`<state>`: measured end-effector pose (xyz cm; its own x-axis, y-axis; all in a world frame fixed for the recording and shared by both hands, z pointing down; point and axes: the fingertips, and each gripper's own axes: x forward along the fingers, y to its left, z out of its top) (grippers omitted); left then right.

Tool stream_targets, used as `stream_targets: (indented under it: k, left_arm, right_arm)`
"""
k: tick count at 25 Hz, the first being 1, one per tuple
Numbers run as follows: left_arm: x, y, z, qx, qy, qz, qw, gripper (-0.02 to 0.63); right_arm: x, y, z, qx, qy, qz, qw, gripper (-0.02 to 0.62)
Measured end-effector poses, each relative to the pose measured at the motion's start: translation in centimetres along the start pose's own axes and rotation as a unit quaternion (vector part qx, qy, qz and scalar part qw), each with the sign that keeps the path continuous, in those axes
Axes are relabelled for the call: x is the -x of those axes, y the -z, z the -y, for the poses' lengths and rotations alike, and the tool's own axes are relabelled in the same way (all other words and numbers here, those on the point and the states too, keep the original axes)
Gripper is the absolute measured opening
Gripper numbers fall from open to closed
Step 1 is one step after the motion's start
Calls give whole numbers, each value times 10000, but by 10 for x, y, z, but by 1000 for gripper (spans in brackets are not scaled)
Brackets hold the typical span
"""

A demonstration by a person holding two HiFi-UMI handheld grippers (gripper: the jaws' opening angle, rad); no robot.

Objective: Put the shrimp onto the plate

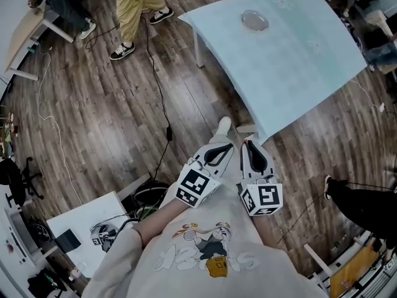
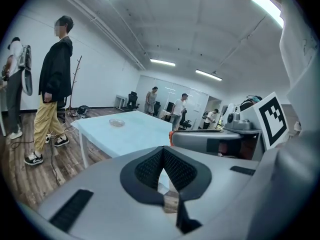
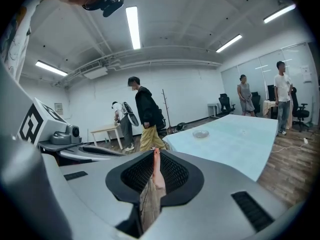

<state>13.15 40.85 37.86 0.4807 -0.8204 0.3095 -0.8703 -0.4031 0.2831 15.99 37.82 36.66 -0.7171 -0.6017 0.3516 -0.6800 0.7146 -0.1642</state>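
I have the right gripper [image 1: 253, 149] at lower centre of the head view, its jaws clamped on the small pink shrimp [image 3: 155, 173]. The left gripper [image 1: 218, 151] just beside it is pinched nearly together, with nothing between its jaws. The round clear glass plate [image 1: 255, 20] sits on the pale blue rectangular table [image 1: 298, 61] at upper right, well apart from both.

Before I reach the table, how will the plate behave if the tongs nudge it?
The plate looks like clear glass, so probably breakable and fairly heavy for its size. It sits low and flat on the smooth table, so it would likely slide rather than tip.
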Motion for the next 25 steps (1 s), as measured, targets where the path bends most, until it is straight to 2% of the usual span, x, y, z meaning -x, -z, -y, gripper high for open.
stream_targets:
  k: [7, 11, 16, 21, 25]
  left_arm:
    - [-40, -17, -61, 145, -239, -74, 9996, 8]
    - [-76, -50, -101, 36, -488, 108, 9987, 8]
    - [-139, -99, -145, -142, -556, 185, 9982, 8]
    - [-177, -135, -156, -351, -736, 269, 9963, 8]
    - [-198, -145, -162, -507, -756, 40, 9958, 8]
  right_arm:
    - [-62, -19, 29, -25, -147, 3, 9999, 59]
    - [-103, -41, 65, -59, -138, 47, 9999, 59]
    - [-153, -74, 122, -133, -74, 152, 9998, 58]
    - [-183, -96, 166, -128, -313, 179, 9993, 59]
    - [-199, -114, 194, -125, -380, 327, 9987, 58]
